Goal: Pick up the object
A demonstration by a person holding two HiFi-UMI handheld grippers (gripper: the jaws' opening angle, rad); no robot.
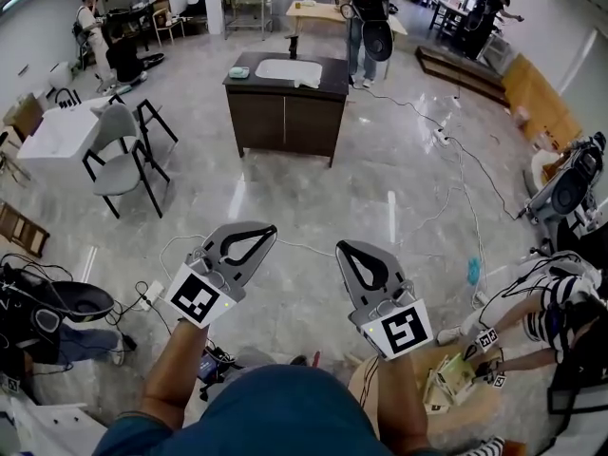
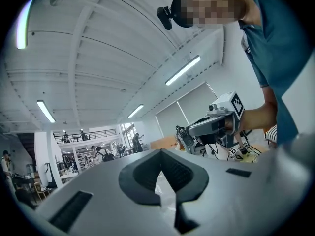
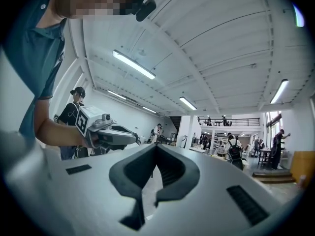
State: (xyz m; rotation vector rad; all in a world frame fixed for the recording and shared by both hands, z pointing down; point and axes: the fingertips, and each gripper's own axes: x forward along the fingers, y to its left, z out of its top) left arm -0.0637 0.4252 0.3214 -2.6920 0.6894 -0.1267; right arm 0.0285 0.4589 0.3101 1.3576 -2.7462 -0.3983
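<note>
Task barely begun: nothing picked up yet, whole grasp left for you.

Your left gripper (image 1: 266,233): jaws together, nothing between them. Your right gripper (image 1: 347,253): likewise closed tip to tip, empty. You hold both out level over bare floor (image 1: 313,198).

Which object is meant: cannot tell. Likeliest candidates lie on dark bench (image 1: 285,122) ahead: small teal item (image 1: 238,72) at its left end, white cloth (image 1: 309,82) just beside sink (image 1: 285,68).

Bench well apart from both grippers, straight ahead. My read: you must close in and open jaws before any grasp.
</note>
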